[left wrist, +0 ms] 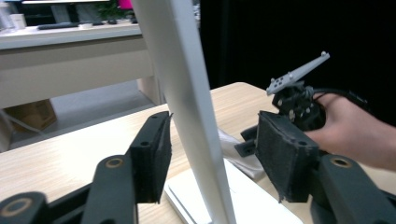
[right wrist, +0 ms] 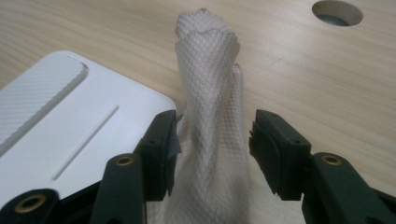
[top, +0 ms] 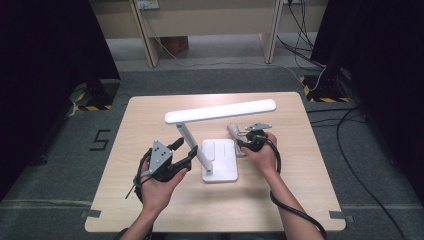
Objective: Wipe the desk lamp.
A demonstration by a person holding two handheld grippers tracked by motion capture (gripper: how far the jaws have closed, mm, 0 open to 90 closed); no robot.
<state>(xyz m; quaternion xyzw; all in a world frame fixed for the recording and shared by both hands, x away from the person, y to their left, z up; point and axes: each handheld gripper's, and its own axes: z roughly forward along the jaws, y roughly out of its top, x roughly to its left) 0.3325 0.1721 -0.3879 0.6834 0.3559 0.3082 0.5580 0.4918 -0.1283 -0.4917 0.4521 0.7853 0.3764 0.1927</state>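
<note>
A white desk lamp stands mid-table with its long head (top: 220, 111) level, its slanted arm (top: 192, 142) below, and a flat base (top: 222, 160). My left gripper (top: 184, 152) is open, and the lamp arm (left wrist: 187, 93) passes between its jaws; the right pad stands clear of it. A crumpled whitish cloth (top: 233, 130) lies at the base's right edge. My right gripper (right wrist: 212, 149) is open around the cloth (right wrist: 210, 93), which rises between the pads with a gap on the right side. The lamp base (right wrist: 70, 116) lies just left of it.
The wooden table (top: 150, 120) has a round cable hole (right wrist: 337, 11) beyond the cloth. The other hand (left wrist: 355, 130) appears past the lamp arm. Cables trail over the grey floor (top: 360, 165) at the right, and desk legs (top: 150, 45) stand behind.
</note>
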